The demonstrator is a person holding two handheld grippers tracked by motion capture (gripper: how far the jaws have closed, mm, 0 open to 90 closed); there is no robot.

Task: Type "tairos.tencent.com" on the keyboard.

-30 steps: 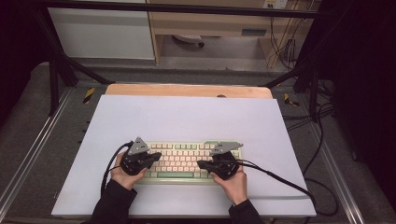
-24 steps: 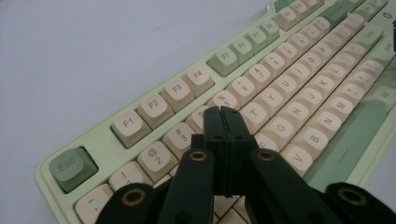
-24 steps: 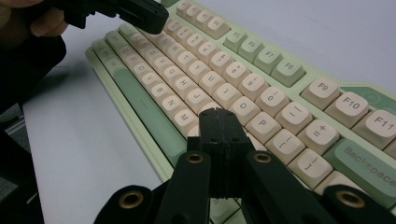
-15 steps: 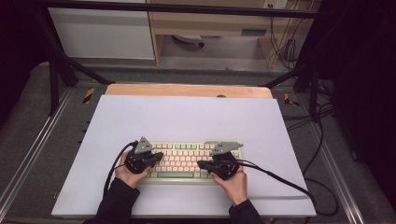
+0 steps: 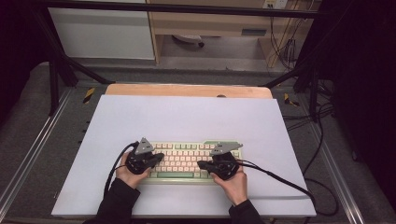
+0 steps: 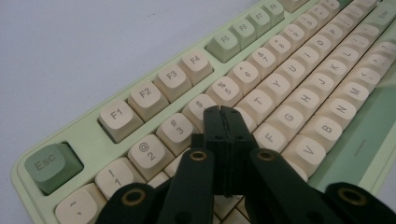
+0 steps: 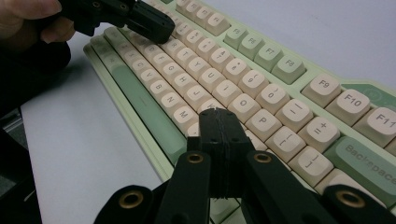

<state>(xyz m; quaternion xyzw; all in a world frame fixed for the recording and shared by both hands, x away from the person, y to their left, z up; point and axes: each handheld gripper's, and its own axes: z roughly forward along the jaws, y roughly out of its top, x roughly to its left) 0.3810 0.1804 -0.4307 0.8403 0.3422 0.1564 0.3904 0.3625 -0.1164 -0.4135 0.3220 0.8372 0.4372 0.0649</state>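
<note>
A pale green keyboard [image 5: 184, 158] with cream keys lies near the front of the white table top [image 5: 187, 116]. My left gripper [image 5: 158, 157] is shut with nothing in it, its closed tip [image 6: 223, 114] over the keys around E and R of the keyboard [image 6: 289, 70]. My right gripper [image 5: 201, 164] is shut too, and its tip [image 7: 215, 115] hangs above the keys near L and the comma of the keyboard [image 7: 261, 88]. The left gripper [image 7: 154, 25] shows at the upper left of the right gripper view, low over the left keys.
A wooden strip [image 5: 187, 90] runs along the table's far edge. Black cables [image 5: 280, 179] trail from the grippers over the white surface to the right and off the front left. A metal frame and dark floor surround the table.
The left gripper has shifted slightly to the right over the keyboard. The right gripper has barely moved.
</note>
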